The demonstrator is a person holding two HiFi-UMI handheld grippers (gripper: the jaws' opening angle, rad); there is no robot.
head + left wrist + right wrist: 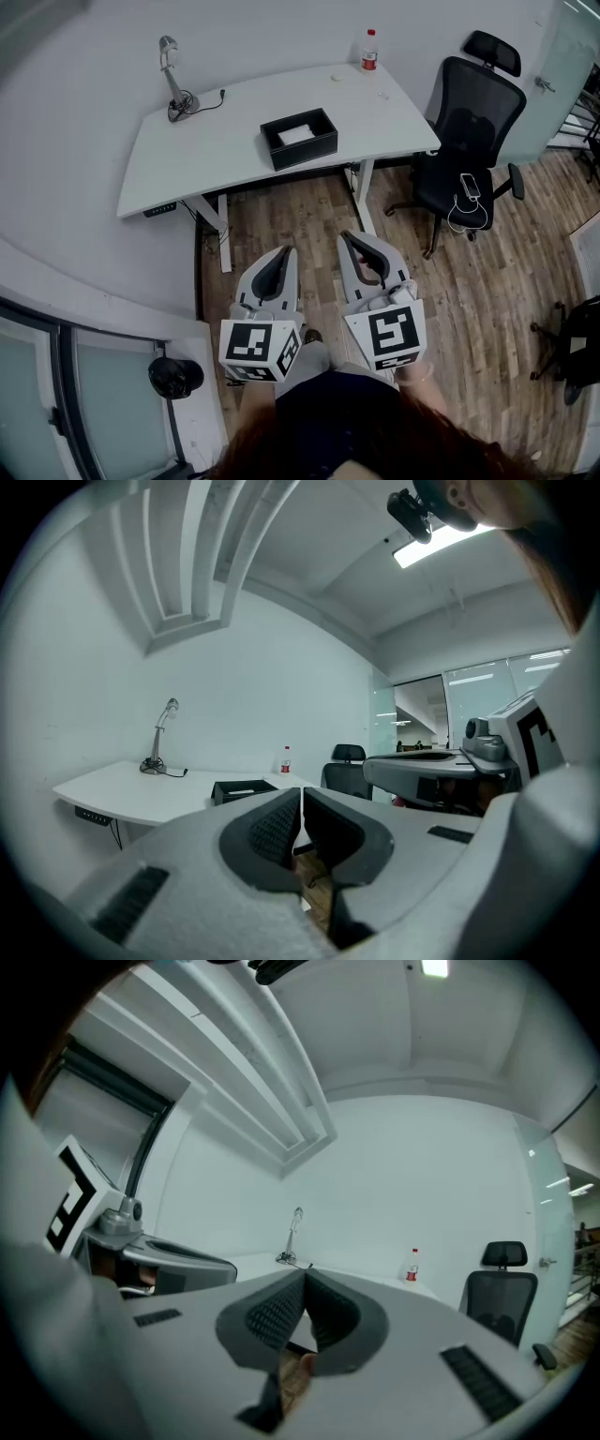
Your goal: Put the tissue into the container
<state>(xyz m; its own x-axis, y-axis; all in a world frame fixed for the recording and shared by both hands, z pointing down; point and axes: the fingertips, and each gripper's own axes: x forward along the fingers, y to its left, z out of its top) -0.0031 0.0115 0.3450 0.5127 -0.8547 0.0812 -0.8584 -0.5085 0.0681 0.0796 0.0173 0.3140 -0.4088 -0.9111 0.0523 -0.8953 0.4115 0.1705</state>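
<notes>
Head view: white desk against the wall. A black open-topped container sits mid-desk, and the white tissue lies inside it. Lamp at the desk's back left, bottle at the back right. Its label is red, the print too small to read. Black office chair is to the right of the desk, with a phone on a white cable on the seat. Left gripper and right gripper are side by side over the wood floor, well apart from the desk. The marker cubes carry black-and-white square patterns, no text. A round black object is at lower left.

Left gripper view: jaws together, nothing between them. Desk, lamp, container, bottle and chair are ahead. The right gripper's body fills the right side, and a ceiling light is above.

Right gripper view: jaws pressed together, empty. Lamp, bottle and chair are ahead. The left gripper's body is at left, and the container is hidden behind the jaws.
</notes>
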